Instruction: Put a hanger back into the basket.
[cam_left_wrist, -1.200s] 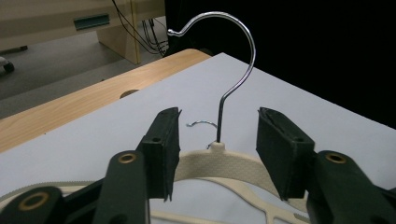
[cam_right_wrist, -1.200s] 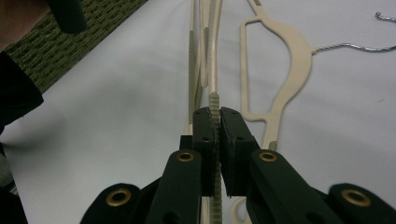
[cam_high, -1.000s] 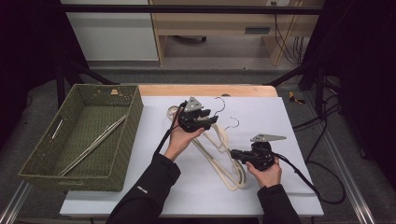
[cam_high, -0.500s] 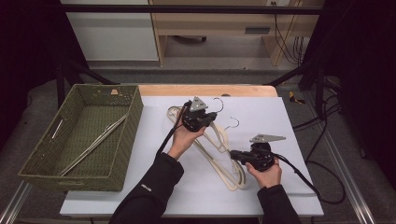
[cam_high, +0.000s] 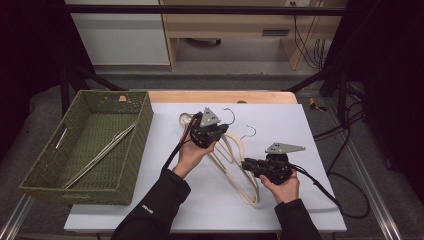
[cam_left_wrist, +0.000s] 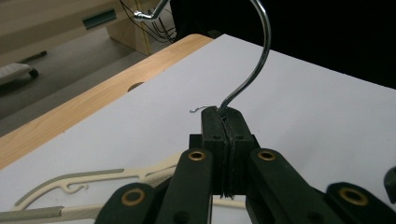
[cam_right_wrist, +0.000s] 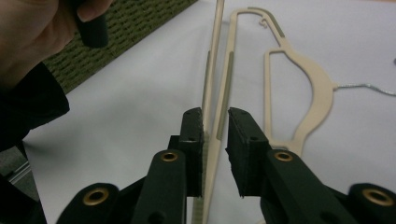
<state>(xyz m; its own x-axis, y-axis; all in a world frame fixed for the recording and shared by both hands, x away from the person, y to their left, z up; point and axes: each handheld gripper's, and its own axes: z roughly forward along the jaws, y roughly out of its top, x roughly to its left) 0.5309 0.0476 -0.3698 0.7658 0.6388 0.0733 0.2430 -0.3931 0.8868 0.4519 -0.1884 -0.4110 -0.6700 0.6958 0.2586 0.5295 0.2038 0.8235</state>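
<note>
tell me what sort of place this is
Probably a lab or workshop recording bench: a white-topped table boxed in by a dark metal frame, loose cables on the floor, plain wooden furniture behind.

hangers (cam_high: 235, 165): cream, silver metal hooks
basket (cam_high: 35, 175): olive-green weave
desk (cam_high: 310, 125): white top, light wood far edge
gripper jaws: black

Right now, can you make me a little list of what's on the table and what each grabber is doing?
table: white top
basket: green woven, at the left, hangers inside
hangers: cream ones in the middle
left gripper: shut on a hanger's metal hook
right gripper: jaws have just been opening, a hanger bar between them
</note>
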